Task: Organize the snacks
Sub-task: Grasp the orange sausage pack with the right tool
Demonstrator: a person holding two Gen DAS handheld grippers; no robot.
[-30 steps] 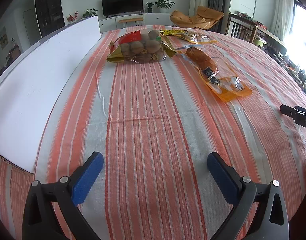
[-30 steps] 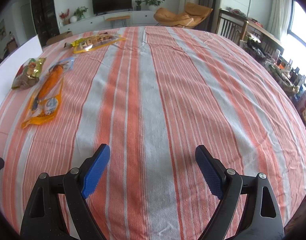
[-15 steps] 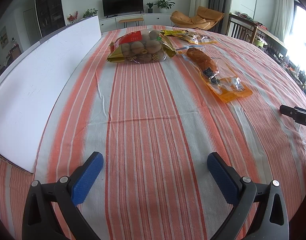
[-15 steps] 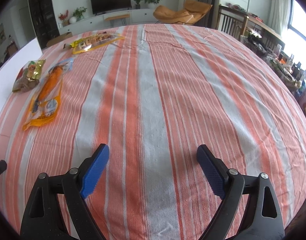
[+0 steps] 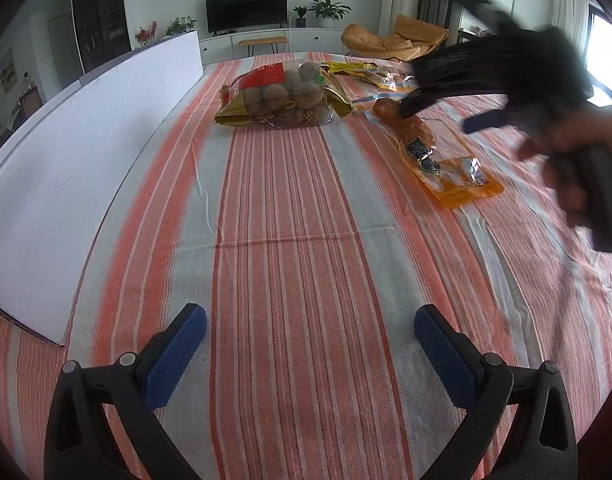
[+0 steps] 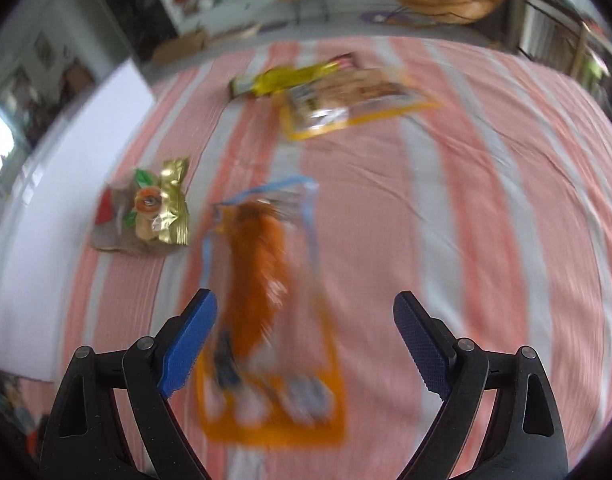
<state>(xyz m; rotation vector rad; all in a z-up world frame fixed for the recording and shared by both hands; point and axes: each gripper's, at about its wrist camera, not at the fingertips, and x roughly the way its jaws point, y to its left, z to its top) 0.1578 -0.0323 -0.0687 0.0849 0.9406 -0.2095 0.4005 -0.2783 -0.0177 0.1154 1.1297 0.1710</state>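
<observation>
Hovering right hand-held gripper (image 6: 305, 342), jaws spread, above orange snack packet (image 6: 266, 320)

right gripper (image 5: 486, 76) motion-blurred, covering far yellow packets (image 5: 370, 74), orange snack bag (image 6: 266, 320) smeared, print unreadable

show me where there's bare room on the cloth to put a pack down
Bare: the striped tablecloth between the left gripper and the bag of round snacks, bordered by the white board. Crowded: the far end, around the orange pack and yellow packs.
</observation>
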